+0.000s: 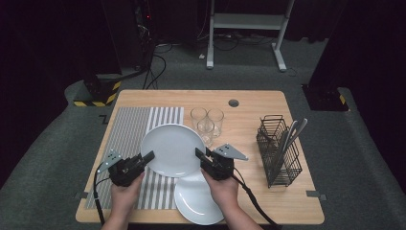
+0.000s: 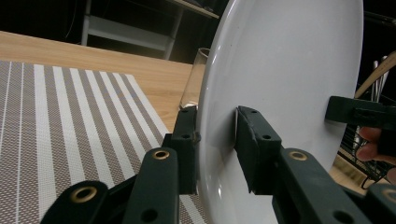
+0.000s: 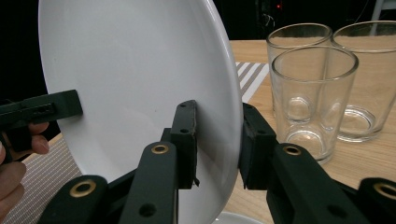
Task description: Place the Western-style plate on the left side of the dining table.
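White upper plate (image 1: 172,149) hangs above the striped placemat (image 1: 139,143); we clamp its rim at nine o'clock with the left gripper (image 1: 146,158) and at three o'clock with the right gripper (image 1: 201,155). It half covers a second plate (image 1: 198,199); glasses (image 1: 207,122) sit at one o'clock.

Glossy white plate (image 1: 172,149), wooden table (image 1: 249,103)

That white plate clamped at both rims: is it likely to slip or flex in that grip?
The plate looks rigid, probably glazed ceramic, so flexing seems unlikely. Its glossy surface suggests it could slide between the jaws, which pinch only narrow strips of opposite rims under the left gripper and right gripper. It would likely chip if dropped near the glasses.
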### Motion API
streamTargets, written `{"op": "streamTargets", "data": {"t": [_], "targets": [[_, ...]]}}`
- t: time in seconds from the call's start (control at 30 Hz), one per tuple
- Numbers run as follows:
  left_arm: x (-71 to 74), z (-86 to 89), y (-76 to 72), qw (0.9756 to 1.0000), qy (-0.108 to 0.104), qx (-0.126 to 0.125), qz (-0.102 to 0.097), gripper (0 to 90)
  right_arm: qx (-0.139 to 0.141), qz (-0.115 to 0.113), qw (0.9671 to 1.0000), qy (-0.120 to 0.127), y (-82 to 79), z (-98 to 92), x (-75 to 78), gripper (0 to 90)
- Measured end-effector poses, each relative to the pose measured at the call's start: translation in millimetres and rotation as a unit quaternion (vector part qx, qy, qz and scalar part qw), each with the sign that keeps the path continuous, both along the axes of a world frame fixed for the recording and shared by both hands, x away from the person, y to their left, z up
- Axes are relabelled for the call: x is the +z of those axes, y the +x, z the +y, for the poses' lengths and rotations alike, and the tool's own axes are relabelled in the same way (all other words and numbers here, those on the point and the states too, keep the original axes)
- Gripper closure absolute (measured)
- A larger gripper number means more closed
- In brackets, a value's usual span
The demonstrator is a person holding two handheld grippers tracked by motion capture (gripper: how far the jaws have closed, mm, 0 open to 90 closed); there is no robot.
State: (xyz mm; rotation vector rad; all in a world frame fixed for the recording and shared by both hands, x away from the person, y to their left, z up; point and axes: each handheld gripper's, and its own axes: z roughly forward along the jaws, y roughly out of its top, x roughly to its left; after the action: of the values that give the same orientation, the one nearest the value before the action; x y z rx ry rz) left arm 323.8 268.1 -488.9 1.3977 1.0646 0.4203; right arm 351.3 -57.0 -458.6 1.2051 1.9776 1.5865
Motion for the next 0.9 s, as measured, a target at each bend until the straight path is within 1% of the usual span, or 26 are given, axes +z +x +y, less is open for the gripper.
{"op": "streamTargets", "data": {"t": [0.17, 0.3, 0.43, 0.9], "targets": [[-0.9, 5.6, 0.4, 1.0000, -0.004, 0.003, 0.003, 69.4, 0.002, 0.005, 1.0000, -0.001, 1.2, 6.0, -0.5, 71.2], [-0.2, 10.5, -0.3, 1.0000, -0.004, 0.006, 0.003, 69.1, 0.003, 0.005, 1.0000, -0.003, 0.1, 11.4, -0.9, 71.3], [0.6, 15.9, -0.5, 0.9999, -0.008, 0.007, 0.007, 68.8, 0.006, 0.006, 1.0000, -0.004, -0.5, 16.0, -0.8, 71.7], [3.8, 28.9, -5.0, 0.9997, -0.018, 0.016, 0.004, 68.3, 0.017, -0.004, 0.9998, -0.001, -1.7, 29.7, 4.4, 72.0]]}}
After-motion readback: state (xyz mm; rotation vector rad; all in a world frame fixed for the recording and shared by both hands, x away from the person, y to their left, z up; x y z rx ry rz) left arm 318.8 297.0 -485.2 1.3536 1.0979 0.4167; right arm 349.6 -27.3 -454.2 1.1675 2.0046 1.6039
